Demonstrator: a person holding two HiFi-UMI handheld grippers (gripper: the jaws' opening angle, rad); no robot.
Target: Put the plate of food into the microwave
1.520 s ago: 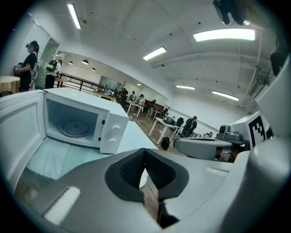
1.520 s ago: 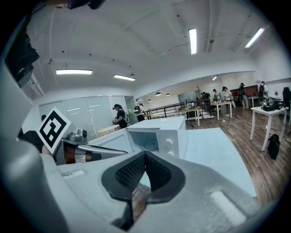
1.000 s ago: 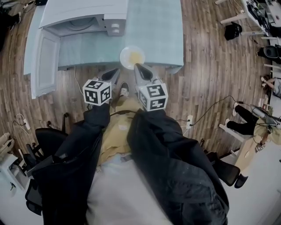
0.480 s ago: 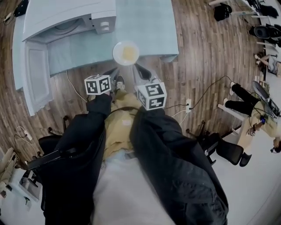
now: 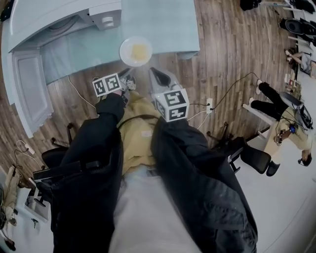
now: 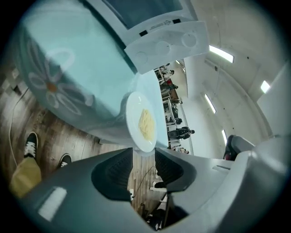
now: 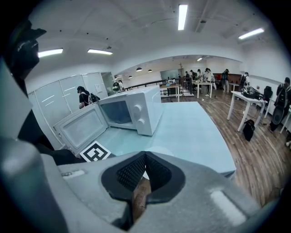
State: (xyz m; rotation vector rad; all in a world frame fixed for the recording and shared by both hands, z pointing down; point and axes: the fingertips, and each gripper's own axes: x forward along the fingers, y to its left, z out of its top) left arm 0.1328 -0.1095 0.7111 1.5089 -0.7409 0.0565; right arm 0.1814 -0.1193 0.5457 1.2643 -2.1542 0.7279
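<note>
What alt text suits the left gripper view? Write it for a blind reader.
The left tongs, which have just been opening, stand apart with nothing between them, aimed at a white plate of yellow food at the edge of a pale blue table. A white microwave stands behind the plate.

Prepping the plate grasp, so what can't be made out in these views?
Left gripper, own view: fingers have just been opening; plate rim at their tips, between them or touching, unclear.
Right gripper, own view: its shut fingers hide nearly all the plate.
Head view: microwave top hides most of its cavity; too small in the right gripper view.
Food: pale yellow, kind too blurred to tell.
</note>
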